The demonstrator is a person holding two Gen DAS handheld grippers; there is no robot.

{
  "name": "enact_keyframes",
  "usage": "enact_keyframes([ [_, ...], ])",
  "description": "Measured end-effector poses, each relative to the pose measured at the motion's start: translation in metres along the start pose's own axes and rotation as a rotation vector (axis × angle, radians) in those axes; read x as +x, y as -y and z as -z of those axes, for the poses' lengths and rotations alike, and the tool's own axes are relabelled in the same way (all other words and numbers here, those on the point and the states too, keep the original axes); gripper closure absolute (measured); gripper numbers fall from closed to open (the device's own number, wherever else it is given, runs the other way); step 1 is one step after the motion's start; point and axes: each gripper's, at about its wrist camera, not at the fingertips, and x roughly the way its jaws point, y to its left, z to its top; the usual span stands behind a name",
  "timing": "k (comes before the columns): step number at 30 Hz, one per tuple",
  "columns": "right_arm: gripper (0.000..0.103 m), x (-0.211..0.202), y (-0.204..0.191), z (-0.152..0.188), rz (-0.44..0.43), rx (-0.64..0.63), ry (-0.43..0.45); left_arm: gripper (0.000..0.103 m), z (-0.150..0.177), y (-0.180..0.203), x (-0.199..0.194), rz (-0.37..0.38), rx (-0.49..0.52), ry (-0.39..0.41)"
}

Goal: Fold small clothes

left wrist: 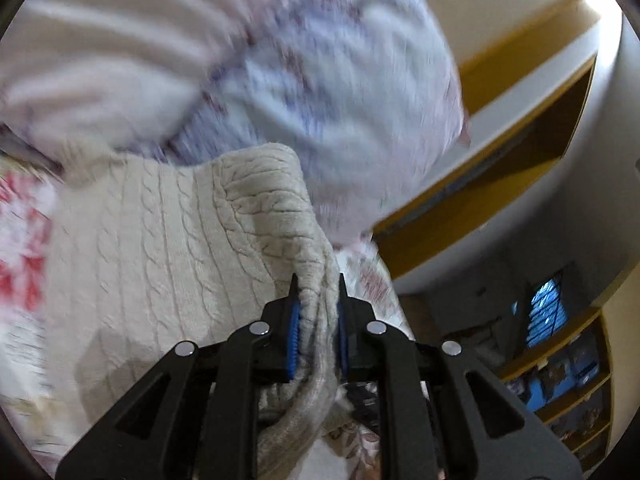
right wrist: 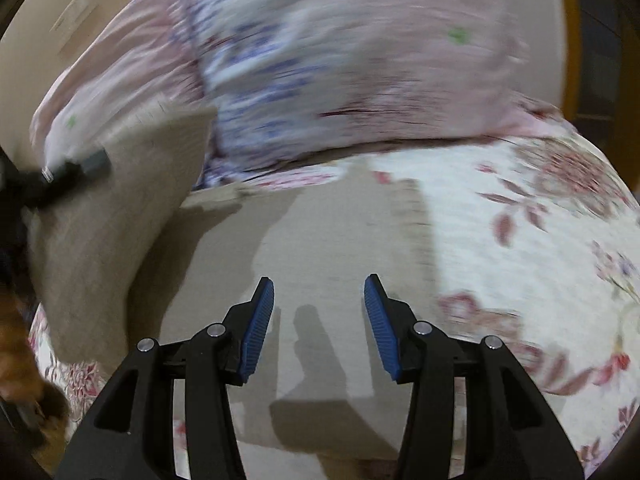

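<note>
My left gripper (left wrist: 317, 312) is clamped on a bunched edge of the cream cable-knit sweater (left wrist: 168, 232), its blue pads (left wrist: 294, 336) pressing the fabric from both sides. From there the knit spreads out to the left and a thick roll of it hangs down between the arms of the tool.

My right gripper (right wrist: 319, 316) stands with its jaws apart and nothing between them, poised over the flat part of the same sweater (right wrist: 320, 240), which lies on the floral bedspread (right wrist: 540, 240). At the left of that view a flap of the sweater is lifted, with the left gripper (right wrist: 76, 170) at its edge; the blur makes the exact grip hard to read there.

The bedspread is white with red and pink flowers. Behind the sweater sit pillows (right wrist: 340, 60) in pale pink and blue print, resting against a beige wall (right wrist: 48, 40). In the left wrist view, yellow-edged shelving (left wrist: 520, 128) curves above, and lower open shelves (left wrist: 568, 380) hold dark, indistinct items near a small bright window (left wrist: 548, 312).
</note>
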Motion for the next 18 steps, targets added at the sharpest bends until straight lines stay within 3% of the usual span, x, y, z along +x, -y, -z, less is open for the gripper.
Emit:
enact_keyframes([
  [3, 0.054, -0.009, 0.022, -0.002, -0.006, 0.074, 0.007, 0.086, 0.019, -0.004, 0.043, 0.024, -0.043, -0.118],
  [5, 0.054, -0.014, 0.029, -0.004, -0.019, 0.098, 0.012, 0.083, 0.029, -0.004, 0.053, 0.103, -0.074, -0.182],
  [8, 0.054, -0.02, 0.038, -0.01, -0.095, 0.141, 0.006, 0.045, 0.028, 0.003, 0.029, 0.15, -0.032, -0.151],
  [10, 0.052, -0.019, 0.041, -0.016, -0.194, 0.191, -0.021, 0.037, 0.024, 0.005, 0.007, 0.144, 0.003, -0.098],
  [12, 0.042, -0.009, 0.04, -0.022, -0.285, 0.231, -0.074, 0.03, 0.019, -0.001, -0.021, 0.058, 0.039, -0.026],
  [14, 0.042, 0.006, 0.037, -0.028, -0.367, 0.273, -0.146, 0.029, 0.014, -0.018, -0.046, -0.073, 0.035, 0.04],
  [18, 0.042, 0.03, 0.024, -0.032, -0.435, 0.323, -0.243, 0.03, 0.008, -0.056, -0.061, -0.296, -0.012, 0.064],
])
